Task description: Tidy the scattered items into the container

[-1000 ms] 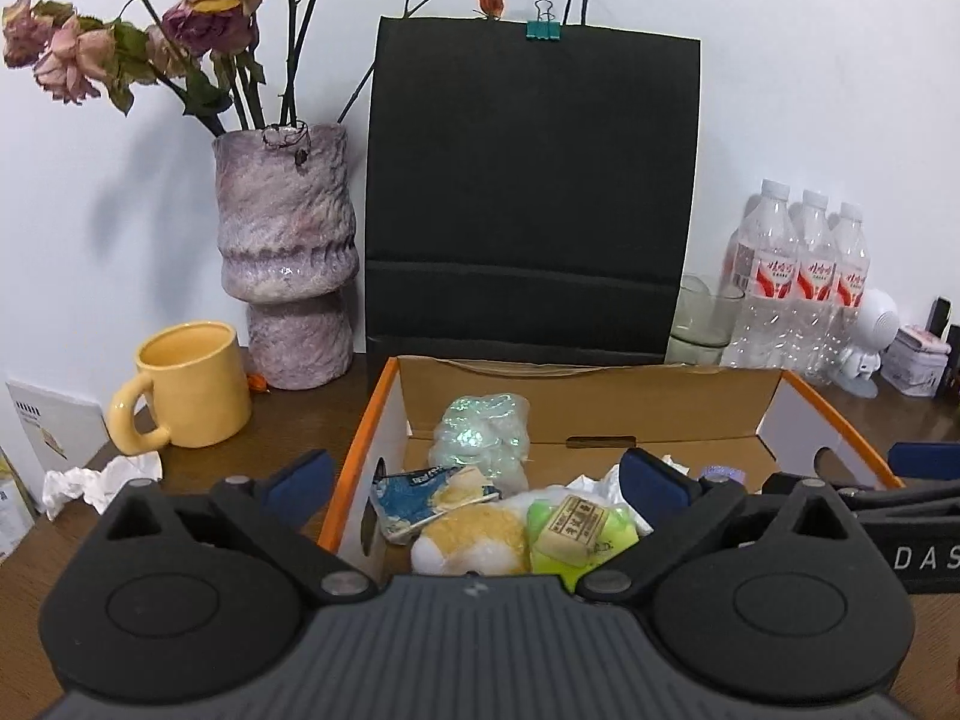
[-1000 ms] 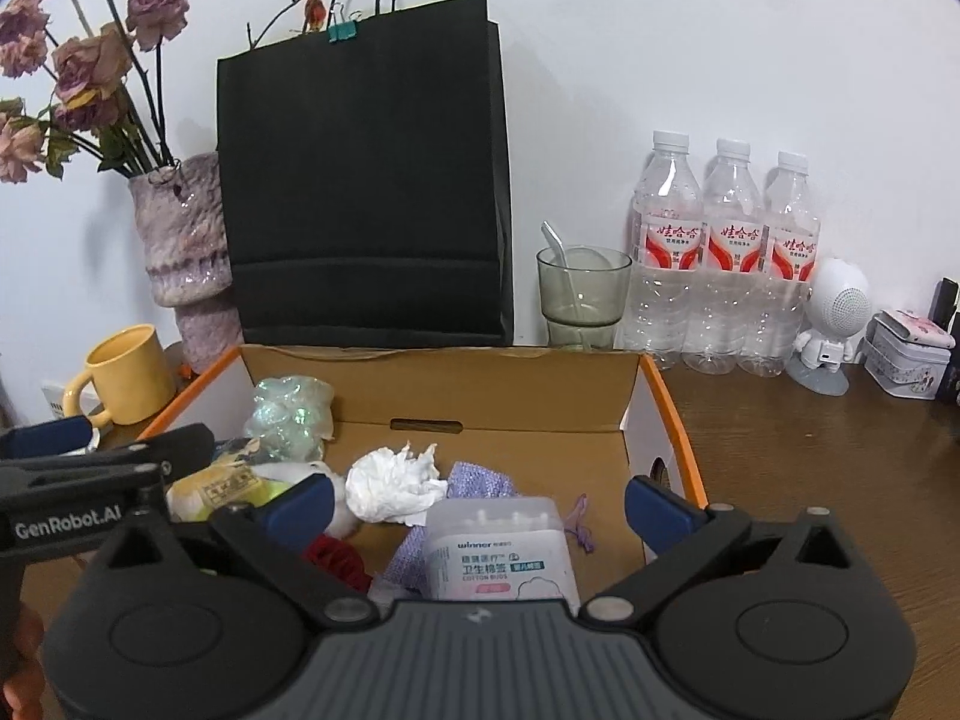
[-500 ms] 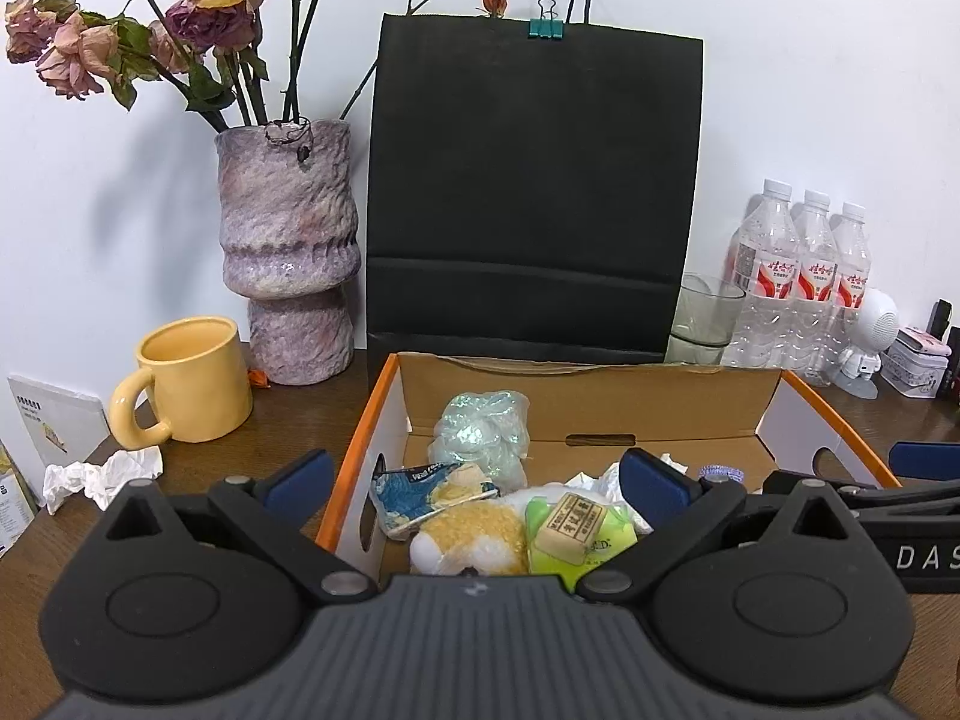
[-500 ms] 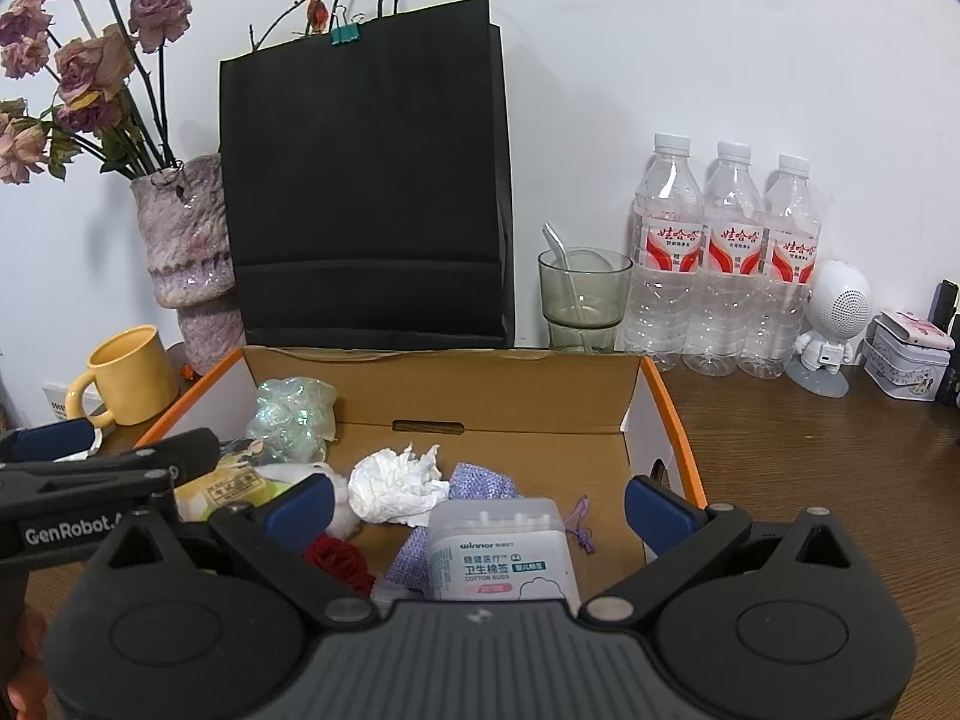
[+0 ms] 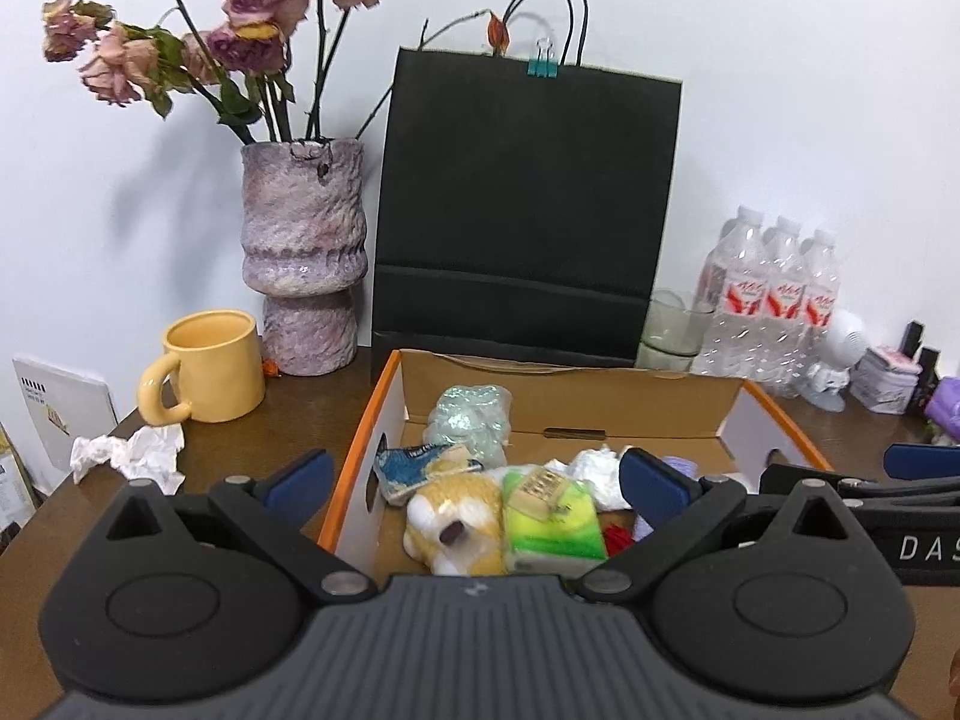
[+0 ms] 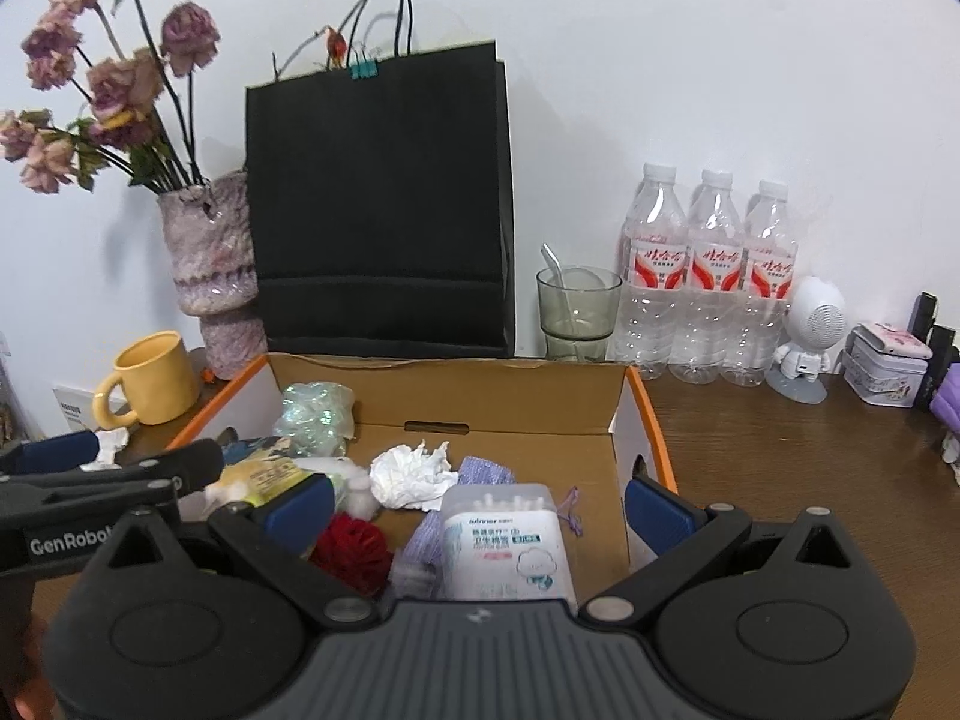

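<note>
From the left wrist view we count one cardboard box (image 5: 726, 414) with orange rims, standing on the desk (image 5: 270, 444) in front of one black paper bag (image 5: 522, 210). Inside it we see one iridescent bundle (image 5: 471, 417) against the back wall, one blue packet (image 5: 414, 468), one yellow plush toy (image 5: 453, 519), one green tissue pack (image 5: 552, 525) and one white wad. One crumpled tissue (image 5: 129, 456) lies outside the box, on the desk near its left edge, just in front of one yellow mug (image 5: 207, 366). One vase (image 5: 303, 252) of dried roses stands behind the mug, and three water bottles (image 5: 774, 306) stand at the back right. Our left gripper (image 5: 474, 477) is spread wide and holds nothing; its fingers straddle the box's left wall without touching the contents. Bare desk lies between the box's left wall and the tissue.

From the right wrist view we count in the same box one white tissue wad (image 6: 411, 477), one red yarn ball (image 6: 351, 549), one purple cloth (image 6: 483, 471) and one cotton swab box (image 6: 510, 540) near the front. One glass (image 6: 576, 312) with a spoon stands behind the box's back right corner, one small white figure (image 6: 807, 336) and one tin (image 6: 885, 369) further right. Our right gripper (image 6: 480, 507) is likewise wide apart and empty, its right finger beside the box's right wall. The desk to the right of the box is open up to the tin.
</note>
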